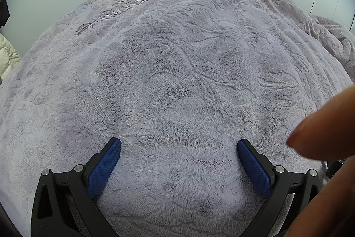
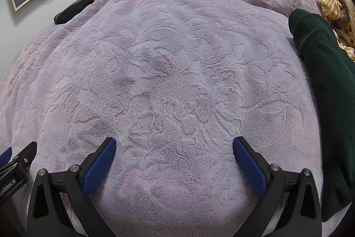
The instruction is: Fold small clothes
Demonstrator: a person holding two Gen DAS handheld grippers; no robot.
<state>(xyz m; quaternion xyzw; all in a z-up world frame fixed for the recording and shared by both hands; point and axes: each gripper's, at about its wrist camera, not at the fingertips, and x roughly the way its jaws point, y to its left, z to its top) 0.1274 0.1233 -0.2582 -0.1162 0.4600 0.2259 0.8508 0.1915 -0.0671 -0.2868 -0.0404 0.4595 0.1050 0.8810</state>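
Jaws of left gripper [image 1: 178, 144] and right gripper [image 2: 174, 142] spread wide, empty, over lilac fleece blanket [image 2: 168, 72]. Dark green garment [image 2: 326, 90] lies at blanket's right edge, striped clothes [image 2: 337, 8] beyond. Step, by my reading: pre-fold; next, right gripper reaches for garment.

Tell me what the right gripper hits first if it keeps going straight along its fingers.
Most likely the purple blanket itself: the open right gripper points low across it, and nothing lies between the fingers. The dark green garment sits off to the side, out of that line. Depth is hard to judge through the fisheye.
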